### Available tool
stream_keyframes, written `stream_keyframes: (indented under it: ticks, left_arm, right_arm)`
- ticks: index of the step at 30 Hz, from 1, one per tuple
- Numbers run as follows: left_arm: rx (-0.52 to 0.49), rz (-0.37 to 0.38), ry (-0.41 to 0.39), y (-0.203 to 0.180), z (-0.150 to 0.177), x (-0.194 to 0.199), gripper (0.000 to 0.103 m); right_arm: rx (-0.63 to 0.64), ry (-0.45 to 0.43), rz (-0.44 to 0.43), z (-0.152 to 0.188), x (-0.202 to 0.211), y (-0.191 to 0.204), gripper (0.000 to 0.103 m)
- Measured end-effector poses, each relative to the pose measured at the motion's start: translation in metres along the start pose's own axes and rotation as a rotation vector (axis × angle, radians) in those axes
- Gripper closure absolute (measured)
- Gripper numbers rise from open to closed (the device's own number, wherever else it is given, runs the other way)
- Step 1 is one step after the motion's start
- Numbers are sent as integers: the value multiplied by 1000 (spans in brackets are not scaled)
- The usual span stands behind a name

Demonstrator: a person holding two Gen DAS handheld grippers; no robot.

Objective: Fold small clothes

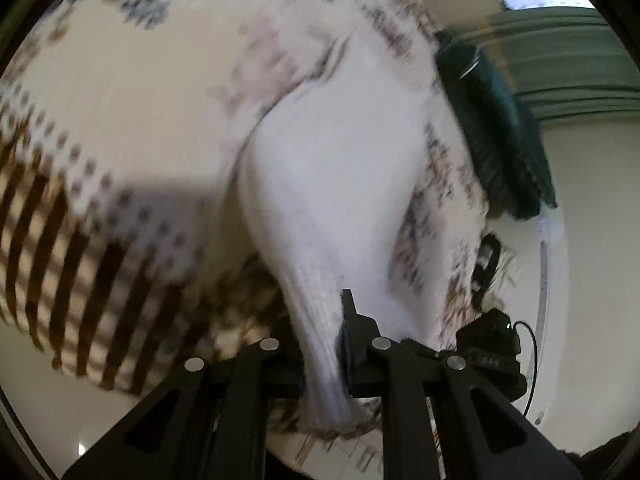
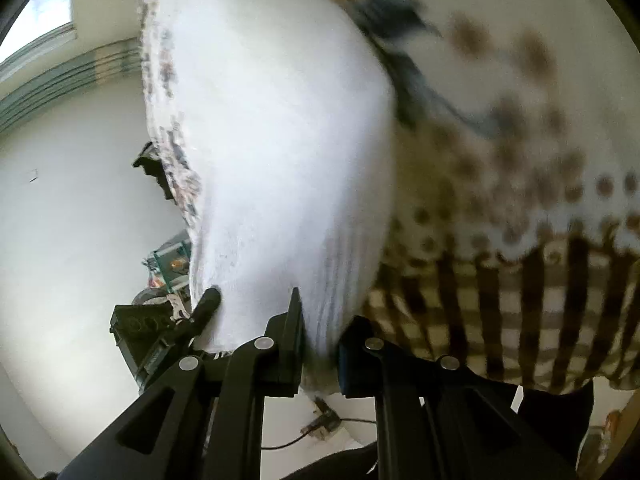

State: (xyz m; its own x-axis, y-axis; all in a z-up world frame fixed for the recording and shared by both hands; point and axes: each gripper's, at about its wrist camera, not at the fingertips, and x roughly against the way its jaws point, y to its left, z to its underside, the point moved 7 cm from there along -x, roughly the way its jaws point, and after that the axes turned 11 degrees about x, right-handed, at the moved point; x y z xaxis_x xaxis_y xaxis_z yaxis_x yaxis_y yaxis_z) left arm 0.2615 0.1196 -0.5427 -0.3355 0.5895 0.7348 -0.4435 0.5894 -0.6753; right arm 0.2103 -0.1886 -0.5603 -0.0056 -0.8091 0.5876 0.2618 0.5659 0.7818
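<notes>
Above the patterned blanket (image 1: pixel 100 128), the white cloth (image 1: pixel 332 184) hangs up in the air. The left gripper (image 1: pixel 324 360) and the right gripper (image 2: pixel 320 344) each pinch one edge, probably so it stretches flat for folding.

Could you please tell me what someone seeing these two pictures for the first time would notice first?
The eye lands on the white cloth, which fills the middle of both views and is pinched at its lower edge by the left gripper and the right gripper, both with jaws shut on it. Next comes the patterned bedspread with brown stripes and dots, spread behind the cloth. A dark green bag lies at the upper right of the left view.
</notes>
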Motion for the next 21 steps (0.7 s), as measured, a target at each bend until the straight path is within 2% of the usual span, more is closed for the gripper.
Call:
stream_keyframes:
  ticks: [3, 5, 11, 12, 19, 21]
  left_arm:
    - [-63, 26, -34, -37, -26, -4, 92]
    - [-114, 43, -58, -68, -53, -17, 92]
    - [-192, 78, -108, -128, -128, -59, 92]
    - [-198, 80, -115, -139, -148, -70, 92]
    - [-177, 79, -111, -166, -243, -120, 92]
    - [-119, 93, -78, -164, -271, -143, 89]
  right_arm:
    - [38, -59, -1, -30, 26, 24, 90]
    - [55, -96, -3, -58, 30, 44, 90]
    - [122, -224, 46, -176, 67, 79, 90]
    - [126, -244, 52, -201, 68, 88, 90]
    - [148, -291, 105, -339, 89, 91, 90]
    - [136, -293, 125, -376, 84, 91, 90]
